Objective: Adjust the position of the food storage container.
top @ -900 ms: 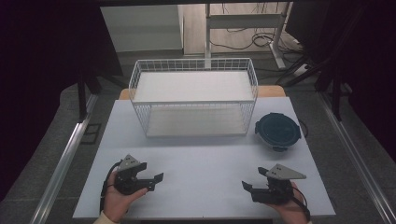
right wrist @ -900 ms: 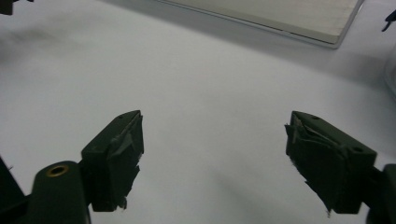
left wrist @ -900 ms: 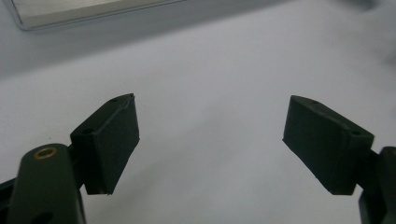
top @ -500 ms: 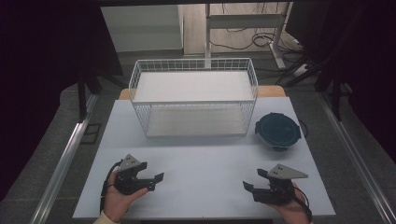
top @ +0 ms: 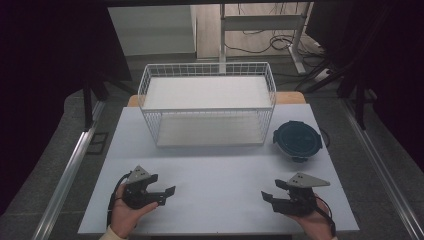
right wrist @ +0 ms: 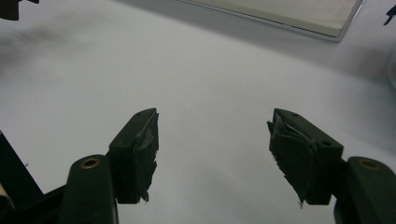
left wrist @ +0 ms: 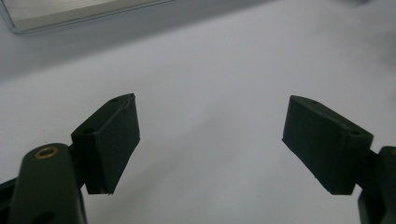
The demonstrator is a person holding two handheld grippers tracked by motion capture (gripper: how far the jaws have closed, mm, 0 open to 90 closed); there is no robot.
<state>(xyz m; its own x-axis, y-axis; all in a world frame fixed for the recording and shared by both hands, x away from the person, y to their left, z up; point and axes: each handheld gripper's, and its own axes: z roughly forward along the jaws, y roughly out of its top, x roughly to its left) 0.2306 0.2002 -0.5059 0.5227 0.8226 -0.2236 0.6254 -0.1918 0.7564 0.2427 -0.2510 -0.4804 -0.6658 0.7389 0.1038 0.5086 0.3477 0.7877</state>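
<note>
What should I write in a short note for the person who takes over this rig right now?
Left gripper: open, holds nothing, low over the near left of the white table.
Right gripper: open, holds nothing, low over the near right.
White wire basket: at the far middle of the table, nothing visible in it.
Round dark container with its lid on: to the right of the basket, apart from it, nearer to the right gripper.
Done: nothing visible; neither thing is touched.
Left: probably the whole job, maybe starting with the container.
</note>
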